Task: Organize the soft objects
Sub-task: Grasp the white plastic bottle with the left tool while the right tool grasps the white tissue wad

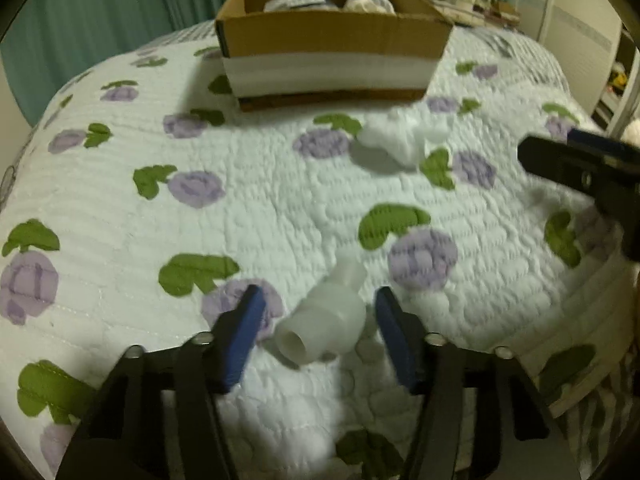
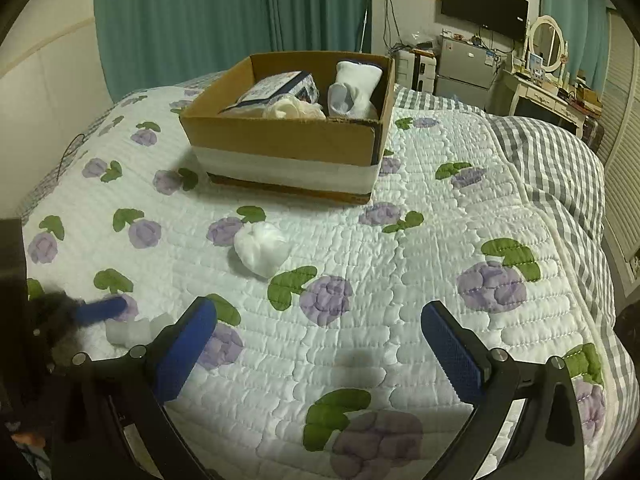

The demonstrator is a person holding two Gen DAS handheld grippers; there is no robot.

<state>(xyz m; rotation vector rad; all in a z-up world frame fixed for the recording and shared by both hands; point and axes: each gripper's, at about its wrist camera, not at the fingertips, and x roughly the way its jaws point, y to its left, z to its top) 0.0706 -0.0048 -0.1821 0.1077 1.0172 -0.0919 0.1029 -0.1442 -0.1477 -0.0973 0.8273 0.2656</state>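
Note:
A translucent white soft bottle-shaped piece [image 1: 326,318] lies on the flowered quilt between the open blue pads of my left gripper [image 1: 318,314], not gripped. It also shows in the right wrist view [image 2: 132,330], beside the left gripper's blue finger. A white fluffy wad [image 1: 400,136] [image 2: 262,248] lies farther on, in front of the cardboard box [image 1: 332,36] [image 2: 288,140], which holds several soft items, a white sock among them. My right gripper [image 2: 318,344] is open and empty above the quilt; its finger shows at the right of the left wrist view [image 1: 576,160].
The quilt [image 2: 400,280] covers a bed, with a grey checked blanket [image 2: 560,168] to the right. Green curtains hang behind. A dresser with mirror [image 2: 546,46], a wall TV and a small fridge stand at the far right.

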